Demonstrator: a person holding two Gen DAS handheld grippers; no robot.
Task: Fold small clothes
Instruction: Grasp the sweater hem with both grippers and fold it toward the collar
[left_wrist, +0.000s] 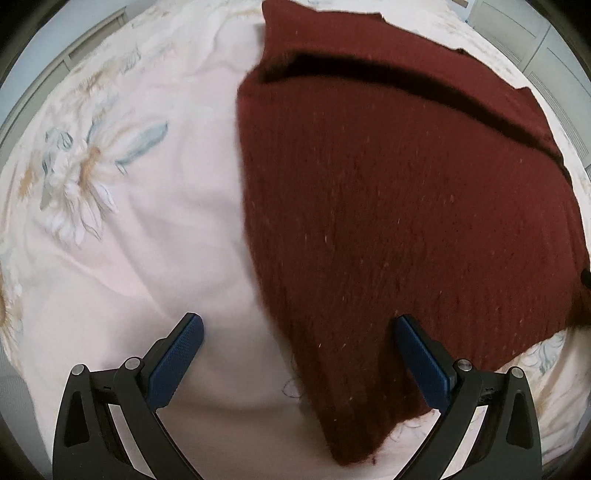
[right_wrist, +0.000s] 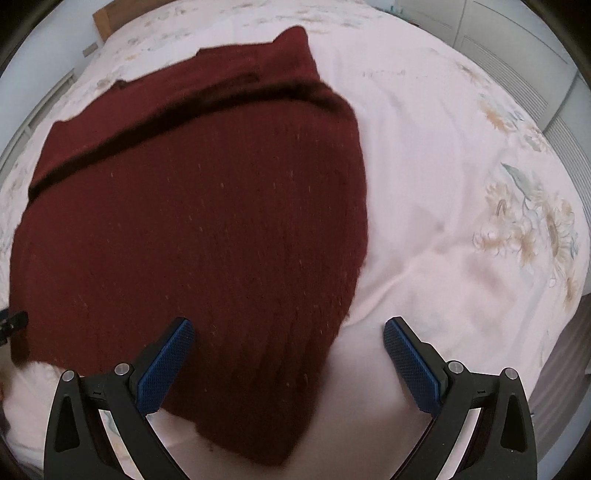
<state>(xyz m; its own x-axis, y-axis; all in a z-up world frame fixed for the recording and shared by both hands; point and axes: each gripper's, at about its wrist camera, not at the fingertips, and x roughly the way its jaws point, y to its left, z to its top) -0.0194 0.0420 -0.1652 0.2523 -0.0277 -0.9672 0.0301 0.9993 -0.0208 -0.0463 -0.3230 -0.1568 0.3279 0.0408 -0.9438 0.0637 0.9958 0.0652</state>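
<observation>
Left wrist view: the left tool (left_wrist: 297, 363) stands with its blue pads spread wide, pinching nothing. It hovers over the near left corner of a dark red knitted garment (left_wrist: 406, 206), which lies flat on a bed covered by a pale pink floral sheet (left_wrist: 129, 240). One pad is over bare sheet and the other over the knit, so the corner edge runs between them; this placing suits a pinch on that corner. A dark line crosses the far part of the garment, apparently the edge of a layer already turned over.

Right wrist view: the right tool (right_wrist: 288, 363) is likewise spread and empty, set over the garment's (right_wrist: 192, 221) opposite near corner. Its left pad is above the fabric, its right pad above the sheet (right_wrist: 461, 184). A small dark part at the far left edge is probably the other tool.

Judgement: both tools mirror each other at the hem corners, positioned to take both corners together for the next fold. Contact with the fabric cannot be confirmed.
</observation>
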